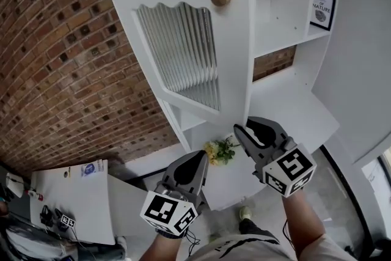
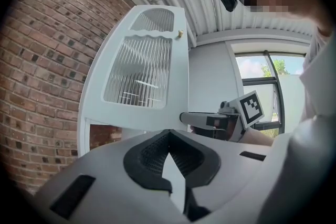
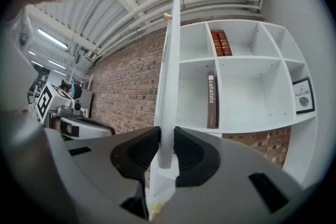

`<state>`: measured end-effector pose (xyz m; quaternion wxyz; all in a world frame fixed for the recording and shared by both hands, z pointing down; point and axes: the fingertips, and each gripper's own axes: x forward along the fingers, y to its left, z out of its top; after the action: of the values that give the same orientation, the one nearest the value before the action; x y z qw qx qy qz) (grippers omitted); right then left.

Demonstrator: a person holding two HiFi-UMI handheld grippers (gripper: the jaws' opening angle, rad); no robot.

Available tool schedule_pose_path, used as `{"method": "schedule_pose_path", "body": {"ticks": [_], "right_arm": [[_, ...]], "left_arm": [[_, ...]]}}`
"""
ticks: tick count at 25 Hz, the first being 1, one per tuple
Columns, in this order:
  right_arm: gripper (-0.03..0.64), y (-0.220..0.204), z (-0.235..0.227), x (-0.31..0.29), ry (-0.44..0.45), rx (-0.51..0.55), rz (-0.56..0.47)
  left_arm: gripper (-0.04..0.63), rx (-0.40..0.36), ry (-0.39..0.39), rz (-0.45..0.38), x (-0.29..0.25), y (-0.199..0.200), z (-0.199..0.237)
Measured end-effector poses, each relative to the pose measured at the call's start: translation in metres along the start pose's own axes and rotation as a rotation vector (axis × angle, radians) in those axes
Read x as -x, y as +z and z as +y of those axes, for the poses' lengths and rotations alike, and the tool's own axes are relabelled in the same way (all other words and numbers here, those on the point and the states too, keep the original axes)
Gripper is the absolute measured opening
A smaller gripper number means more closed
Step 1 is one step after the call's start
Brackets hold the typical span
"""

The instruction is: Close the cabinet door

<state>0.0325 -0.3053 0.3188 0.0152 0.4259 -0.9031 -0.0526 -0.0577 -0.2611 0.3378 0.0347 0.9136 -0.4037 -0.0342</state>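
Right gripper view: the right gripper clamps the edge of the one door; three books stand on shelves. Left gripper is closed, empty.

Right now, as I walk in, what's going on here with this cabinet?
A person holds a gripper in each hand in front of a white cabinet. The right gripper is clamped on the edge of the cabinet door, low down on the knob side. The door is open and stands well out from the shelves. The left gripper is shut with nothing in it, held beside the right one. The door is not yet closed.
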Motion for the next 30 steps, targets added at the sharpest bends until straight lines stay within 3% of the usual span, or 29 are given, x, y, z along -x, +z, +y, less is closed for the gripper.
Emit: {"method": "schedule_pose_path", "body": {"ticks": [22, 30], "right_arm": [[0.117, -0.015, -0.130, -0.070, 0.126, -0.057, -0.048], [0.139, -0.018, -0.155, -0.098, 0.099, -0.005, -0.050]], "left_arm": [[0.011, -0.004, 0.139, -0.006, -0.094, 0.001, 0.014], [0.011, -0.002, 0.166, -0.017, -0.118, 0.002, 0.021]]}}
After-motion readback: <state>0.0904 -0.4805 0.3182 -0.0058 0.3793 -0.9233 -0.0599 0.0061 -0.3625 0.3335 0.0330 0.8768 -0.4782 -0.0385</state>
